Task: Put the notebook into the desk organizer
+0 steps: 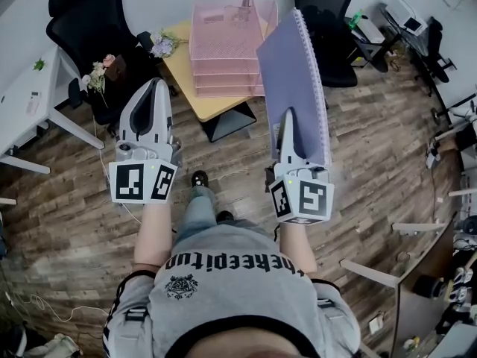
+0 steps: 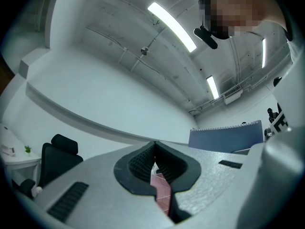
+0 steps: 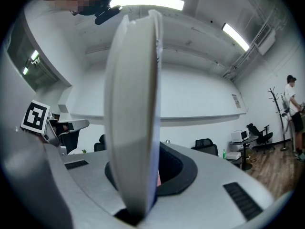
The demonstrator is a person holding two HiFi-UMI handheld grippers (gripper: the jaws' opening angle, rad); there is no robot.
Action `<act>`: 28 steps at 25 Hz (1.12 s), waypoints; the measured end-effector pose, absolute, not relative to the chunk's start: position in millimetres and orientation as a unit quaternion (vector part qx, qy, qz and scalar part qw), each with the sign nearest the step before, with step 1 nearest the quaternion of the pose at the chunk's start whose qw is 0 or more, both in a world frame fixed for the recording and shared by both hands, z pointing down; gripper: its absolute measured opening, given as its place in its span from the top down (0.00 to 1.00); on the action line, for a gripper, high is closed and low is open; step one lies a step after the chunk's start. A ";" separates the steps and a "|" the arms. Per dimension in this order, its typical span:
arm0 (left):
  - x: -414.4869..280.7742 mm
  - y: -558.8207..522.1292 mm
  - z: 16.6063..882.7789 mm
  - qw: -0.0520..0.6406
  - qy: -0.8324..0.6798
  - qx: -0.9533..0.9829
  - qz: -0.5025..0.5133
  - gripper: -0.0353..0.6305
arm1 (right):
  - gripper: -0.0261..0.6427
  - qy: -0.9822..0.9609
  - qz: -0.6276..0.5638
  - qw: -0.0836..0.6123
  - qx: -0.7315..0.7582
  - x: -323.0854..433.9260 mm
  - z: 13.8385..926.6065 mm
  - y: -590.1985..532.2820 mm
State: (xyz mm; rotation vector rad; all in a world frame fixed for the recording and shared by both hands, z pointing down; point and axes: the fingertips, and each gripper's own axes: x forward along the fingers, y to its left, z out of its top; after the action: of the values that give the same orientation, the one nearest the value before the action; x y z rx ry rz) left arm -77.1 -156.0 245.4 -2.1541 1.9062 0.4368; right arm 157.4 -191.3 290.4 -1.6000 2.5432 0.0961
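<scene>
The organizer (image 1: 227, 47) stands on the worktop (image 1: 195, 88), toward its far right part, with flowers (image 1: 162, 45) at the worktop's left corner. Nearer the person and to the right of the worktop, the notebook (image 1: 298, 88) stands upright on edge, its lower end clamped in the right tongs (image 1: 287, 118); in the head view its upper end overlaps the organizer's right side. The left tongs (image 1: 154, 84) hang well left of the notebook, before the worktop's left edge. The left chair (image 1: 89, 21) stands behind and left of the worktop, the right chair (image 1: 328, 28) behind and right of it, and a side worktop (image 1: 26, 95) lies at the far left
</scene>
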 end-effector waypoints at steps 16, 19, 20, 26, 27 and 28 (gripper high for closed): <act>-130.0 -274.5 242.1 0.116 0.636 -0.747 0.154 0.94 | 0.91 0.833 0.037 0.066 -0.548 105.3 287.2 -301.3; -139.9 -298.8 239.1 0.117 0.630 -0.752 0.153 0.94 | 0.91 0.830 0.036 0.067 -0.553 94.1 285.5 -323.2; -143.5 -306.8 238.6 0.117 0.628 -0.754 0.152 0.94 | 0.91 0.829 0.036 0.067 -0.554 89.8 285.2 -330.4; -162.1 -350.8 240.4 0.114 0.617 -0.764 0.148 0.94 | 0.91 0.822 0.029 0.061 -0.566 69.7 291.5 -368.8; -164.7 -357.6 240.5 0.113 0.616 -0.766 0.147 0.94 | 0.91 0.821 0.028 0.060 -0.568 67.0 292.3 -375.0; -167.5 -364.4 240.7 0.112 0.614 -0.768 0.147 0.94 | 0.91 0.819 0.027 0.058 -0.570 64.1 292.9 -381.1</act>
State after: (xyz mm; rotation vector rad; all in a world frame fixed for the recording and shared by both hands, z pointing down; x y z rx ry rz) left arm -167.5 -364.4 240.7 -2.2536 1.8025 0.4305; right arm 64.1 -381.1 292.9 -1.7259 2.4834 0.0823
